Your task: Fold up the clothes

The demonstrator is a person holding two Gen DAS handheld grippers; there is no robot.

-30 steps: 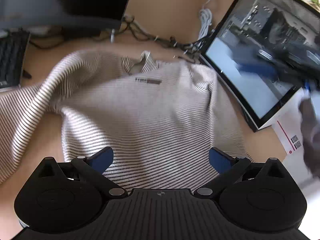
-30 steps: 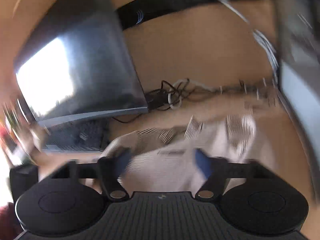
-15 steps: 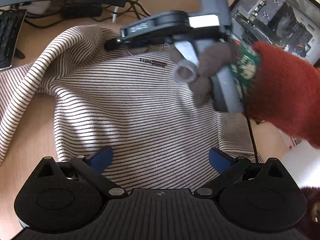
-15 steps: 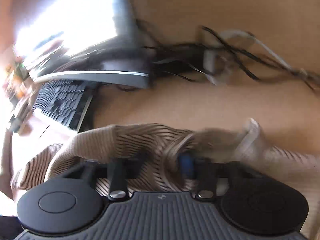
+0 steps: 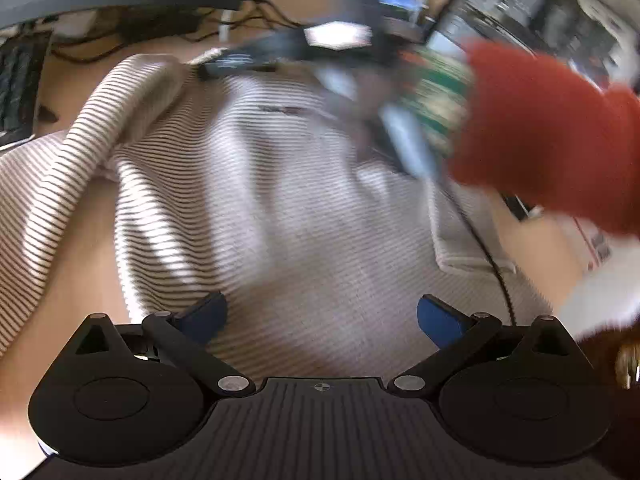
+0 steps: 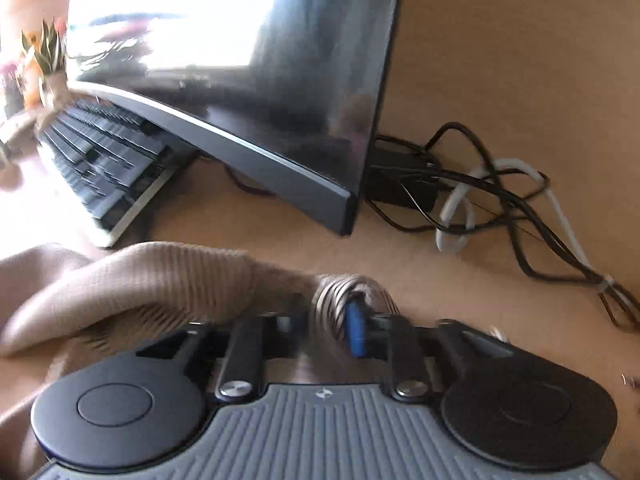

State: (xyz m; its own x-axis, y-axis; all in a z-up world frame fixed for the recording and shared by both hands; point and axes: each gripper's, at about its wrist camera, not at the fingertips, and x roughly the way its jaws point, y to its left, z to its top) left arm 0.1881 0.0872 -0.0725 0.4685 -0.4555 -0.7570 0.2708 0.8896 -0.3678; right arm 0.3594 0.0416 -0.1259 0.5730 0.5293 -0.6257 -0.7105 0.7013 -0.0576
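Note:
A cream shirt with thin dark stripes [image 5: 280,200] lies spread on the wooden desk, its neck at the far side. My left gripper [image 5: 320,312] hovers open over the shirt's near part, with nothing between its blue pads. My right gripper [image 6: 332,320] is at the neck edge, where a bunch of striped fabric [image 6: 352,292] sits pinched against its blue pad [image 6: 356,332]. Its jaws are opening with the fabric between them. The left wrist view shows that gripper [image 5: 224,66] blurred at the collar, held by a hand in a red sleeve [image 5: 540,132].
A dark monitor [image 6: 240,80] stands just beyond the collar, with a black keyboard [image 6: 108,168] to its left. Tangled black and white cables [image 6: 480,200] lie on the desk [image 6: 520,60] to its right. A second screen [image 5: 560,12] and papers [image 5: 600,248] are at the shirt's right.
My right gripper swung down to the shirt's neck and closed on a bunch of fabric, and the shoulder fold now stands raised. My left gripper stayed open in place.

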